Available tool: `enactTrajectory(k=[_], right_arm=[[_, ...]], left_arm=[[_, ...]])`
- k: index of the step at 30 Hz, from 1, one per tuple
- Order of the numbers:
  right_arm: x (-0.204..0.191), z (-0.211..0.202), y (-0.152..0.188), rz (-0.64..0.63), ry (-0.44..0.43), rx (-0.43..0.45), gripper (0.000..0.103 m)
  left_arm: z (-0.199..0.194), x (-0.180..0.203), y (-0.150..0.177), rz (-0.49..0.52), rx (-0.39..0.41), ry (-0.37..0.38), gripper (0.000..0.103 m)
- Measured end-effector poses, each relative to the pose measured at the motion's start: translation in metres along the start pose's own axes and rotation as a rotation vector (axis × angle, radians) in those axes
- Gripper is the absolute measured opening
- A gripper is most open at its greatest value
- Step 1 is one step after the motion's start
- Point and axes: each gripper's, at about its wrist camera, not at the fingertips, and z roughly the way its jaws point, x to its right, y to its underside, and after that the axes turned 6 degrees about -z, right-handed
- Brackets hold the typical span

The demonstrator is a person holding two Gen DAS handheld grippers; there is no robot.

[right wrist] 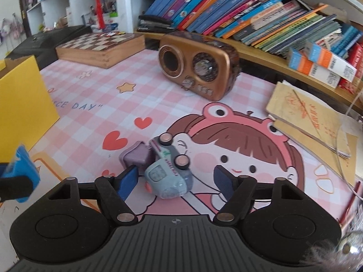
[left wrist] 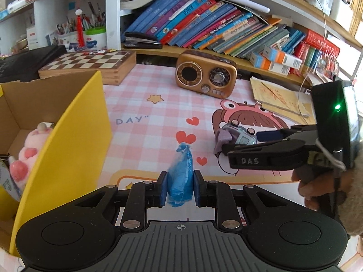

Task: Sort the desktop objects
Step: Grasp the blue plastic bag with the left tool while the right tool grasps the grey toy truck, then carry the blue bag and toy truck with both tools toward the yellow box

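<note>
The left tongs (left wrist: 180, 188) are clenched on a blue crumpled packet (left wrist: 181, 176), its pointed top sticking up between the two blue pads; they angle downward over the pink checked table (left wrist: 145, 104), with the packet lifted clear of it. Just to their left stands an open cardboard box (left wrist: 20, 104) with a yellow flap (left wrist: 68, 149), and a pink plush toy (left wrist: 28, 151) lies inside it. The right tongs (right wrist: 177, 181) also tilt downward and straddle a grey-blue toy truck (right wrist: 166, 172) that lies on its side on the table, wheels turned up, touching a small purple block (right wrist: 138, 158). Their pads stand apart on either side of the truck, released, and do not press on it. In the left wrist view the right tongs reach in from the right edge, held by a person's hand (left wrist: 322, 185), their fingers level with the toy truck. Farther back on the table sit a bronze retro radio (left wrist: 205, 74), a wooden chessboard box (left wrist: 90, 63) and a stack of yellowed notebooks (right wrist: 310, 122). A row of leaning books (left wrist: 215, 29) fills the shelf behind.
</note>
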Motion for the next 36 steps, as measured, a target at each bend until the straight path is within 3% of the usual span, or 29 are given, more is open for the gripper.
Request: enactTrajectory(k=[6,7,19,36], right_arm=[[-0.004,0.006,0.003,-0.021,-0.035,-0.011,0.048],[-0.004,0.005,0.003,-0.024,-0.037,-0.008,0.041],[-0.002,-0.022,0.007,0.032,-0.047,0.029,0.04],[-0.018,-0.11,0.038,0.152,-0.007,0.079,0.04]], left_arm=[[-0.006,0.0,0.0,-0.005,0.01,-0.001,0.021],[-0.008,0.0,0.0,-0.007,0.011,-0.001,0.021],[-0.023,0.007,0.001,-0.003,0.037,0.015,0.021],[-0.061,0.017,0.012,0.033,0.09,0.115,0.021]])
